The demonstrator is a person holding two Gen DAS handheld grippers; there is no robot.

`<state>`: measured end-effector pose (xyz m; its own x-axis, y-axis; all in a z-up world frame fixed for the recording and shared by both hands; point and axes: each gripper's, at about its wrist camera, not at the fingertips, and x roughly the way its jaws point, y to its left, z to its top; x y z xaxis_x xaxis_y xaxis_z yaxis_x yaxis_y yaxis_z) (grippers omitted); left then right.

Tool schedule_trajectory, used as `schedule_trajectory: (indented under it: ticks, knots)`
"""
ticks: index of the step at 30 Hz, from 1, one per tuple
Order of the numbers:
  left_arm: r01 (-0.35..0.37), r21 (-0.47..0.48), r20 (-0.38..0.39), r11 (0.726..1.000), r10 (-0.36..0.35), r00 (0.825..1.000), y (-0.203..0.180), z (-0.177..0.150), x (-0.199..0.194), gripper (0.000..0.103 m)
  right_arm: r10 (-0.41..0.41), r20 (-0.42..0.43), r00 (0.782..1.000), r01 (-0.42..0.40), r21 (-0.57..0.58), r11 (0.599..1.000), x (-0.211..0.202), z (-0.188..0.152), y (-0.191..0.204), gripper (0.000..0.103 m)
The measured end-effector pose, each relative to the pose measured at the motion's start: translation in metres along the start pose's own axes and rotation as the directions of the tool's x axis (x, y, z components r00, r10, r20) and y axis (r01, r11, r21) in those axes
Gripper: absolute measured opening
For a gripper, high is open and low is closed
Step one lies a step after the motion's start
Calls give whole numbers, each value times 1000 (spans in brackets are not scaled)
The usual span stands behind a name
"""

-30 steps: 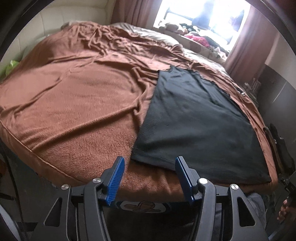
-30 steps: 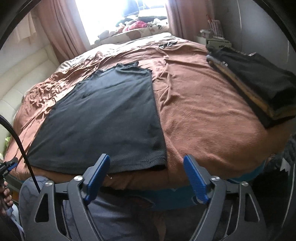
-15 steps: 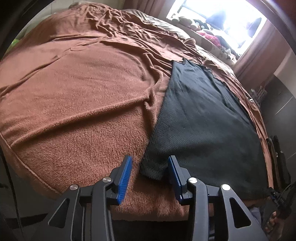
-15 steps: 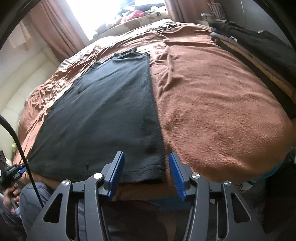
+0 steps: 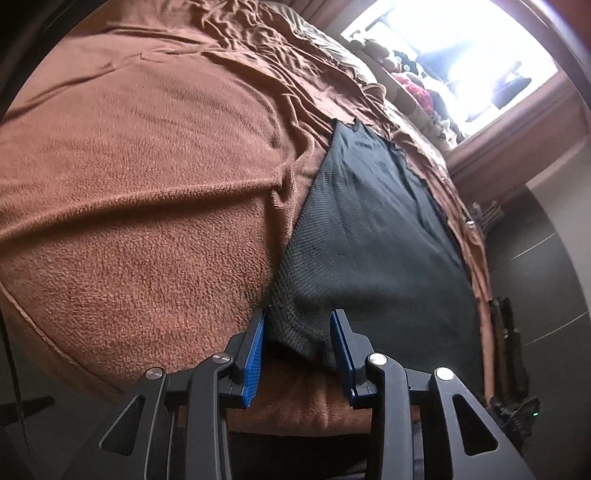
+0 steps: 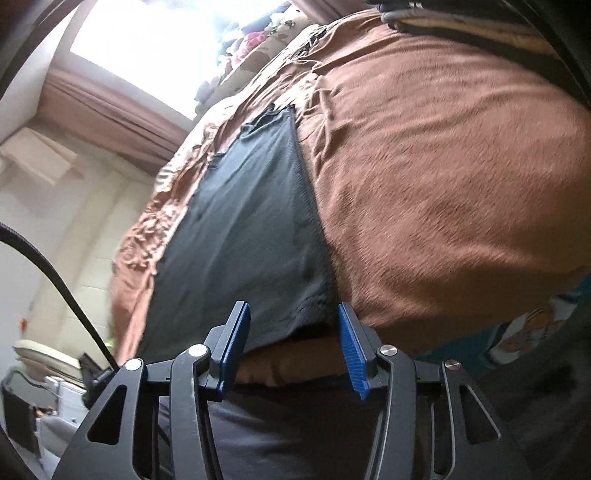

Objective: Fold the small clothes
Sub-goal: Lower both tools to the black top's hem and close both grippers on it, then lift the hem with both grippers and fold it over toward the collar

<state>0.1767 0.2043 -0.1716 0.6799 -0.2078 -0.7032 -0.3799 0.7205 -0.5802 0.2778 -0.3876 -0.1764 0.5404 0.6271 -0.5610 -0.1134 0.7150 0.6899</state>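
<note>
One bed (image 5: 122, 229), largest item, covered edge to edge by a brown fleece blanket (image 6: 443, 192): nappy, matte pile, creased into long ridges toward the far edge, smooth and rounded over the near edge.

One dark grey garment (image 5: 369, 236), sleeveless, fine ribbed or mesh-like knit, laid flat as a long tapering panel. Its hem runs along the near edge of the bed; its neckline points to the far edge by the window.

One stack of folded dark cloth (image 6: 472, 26) with a tan layer showing, at the bed's far right corner, seen in the right wrist view only.

Two tools, black frames with blue ridged pads.
- Left tool (image 5: 297, 341): jaws narrow and just closing in, the garment's near left hem corner bunched between them; left pad touches the cloth, right pad just beside it, a firm pinch not confirmed.
- Right tool (image 6: 293, 332): jaws somewhat wider, also just closing in, set astride the near right hem corner; cloth lies flat between the pads, neither visibly pressing.

Items per view: left wrist view alone shows the blanket's corded seam at the near left edge. Right wrist view alone shows a black cable (image 6: 62, 284), a pale tiled wall and a printed teal sheet (image 6: 524, 328) under the blanket.
</note>
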Motion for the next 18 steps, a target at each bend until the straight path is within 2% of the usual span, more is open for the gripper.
schedule_trajectory:
  ticks: [2, 5, 10, 13, 15, 18]
  knots:
    - [-6, 6, -1, 1000, 6, 1000, 0, 1, 2, 36, 2, 4, 1000, -2, -2, 1000, 5, 2, -3, 46]
    - [-14, 2, 2, 1000, 14, 1000, 0, 4, 4, 31, -11, 7, 1000, 11, -5, 1000, 14, 7, -5, 35]
    - [-43, -10, 13, 999, 43, 999, 2, 10, 8, 20, -34, 26, 999, 34, 4, 999, 18, 11, 3, 30]
    - [-68, -15, 23, 998, 68, 997, 3, 11, 8, 10, -53, 38, 998, 52, 24, 998, 23, 10, 6, 18]
    - [-71, -21, 31, 997, 72, 997, 3, 11, 6, 6, -51, 44, 998, 49, 40, 998, 23, 8, 6, 6]
    - [-95, -12, 36, 995, 95, 995, 0, 9, 1, 6, -60, 62, 996, 58, 35, 998, 11, 0, 17, 2]
